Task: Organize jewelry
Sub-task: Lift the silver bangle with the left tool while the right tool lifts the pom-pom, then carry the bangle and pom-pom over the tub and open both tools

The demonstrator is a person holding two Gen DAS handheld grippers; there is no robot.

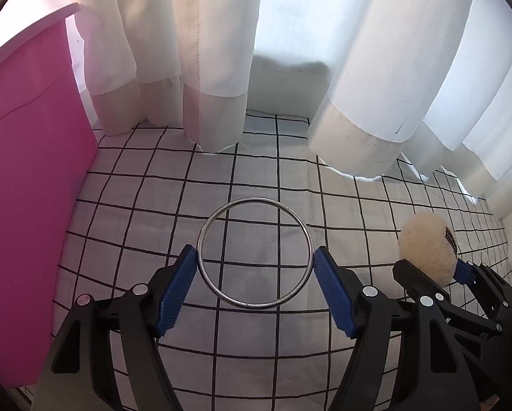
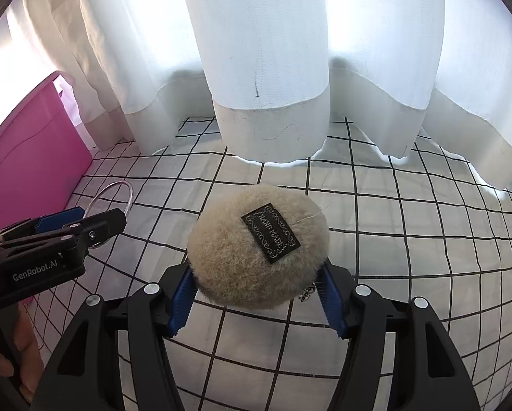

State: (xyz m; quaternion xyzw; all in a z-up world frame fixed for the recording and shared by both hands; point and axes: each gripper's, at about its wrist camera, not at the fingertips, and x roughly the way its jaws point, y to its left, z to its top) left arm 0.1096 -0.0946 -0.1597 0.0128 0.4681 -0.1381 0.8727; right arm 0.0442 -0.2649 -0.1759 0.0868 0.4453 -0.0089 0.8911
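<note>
While clamped across left gripper [image 1: 255, 267]: silver bangle [image 1: 254, 252].

one bangle [image 1: 255, 252] — one fluffy pouch [image 2: 257, 249] — two tools [image 1: 255, 267]

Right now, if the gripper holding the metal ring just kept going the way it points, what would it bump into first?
Probably the checked cloth beyond the ring, since the left gripper tilts downward. The white curtain hangs further back. Depth is hard to judge through this lens.

- L gripper [image 1: 256, 260]: angled down, jaws clamped on metal ring [image 1: 256, 252], lifted off the cloth.
- R gripper [image 2: 257, 287]: angled down, jaws pinching fluffy puff [image 2: 242, 257].
- Hand [image 2: 23, 359] grips L handle.
</note>
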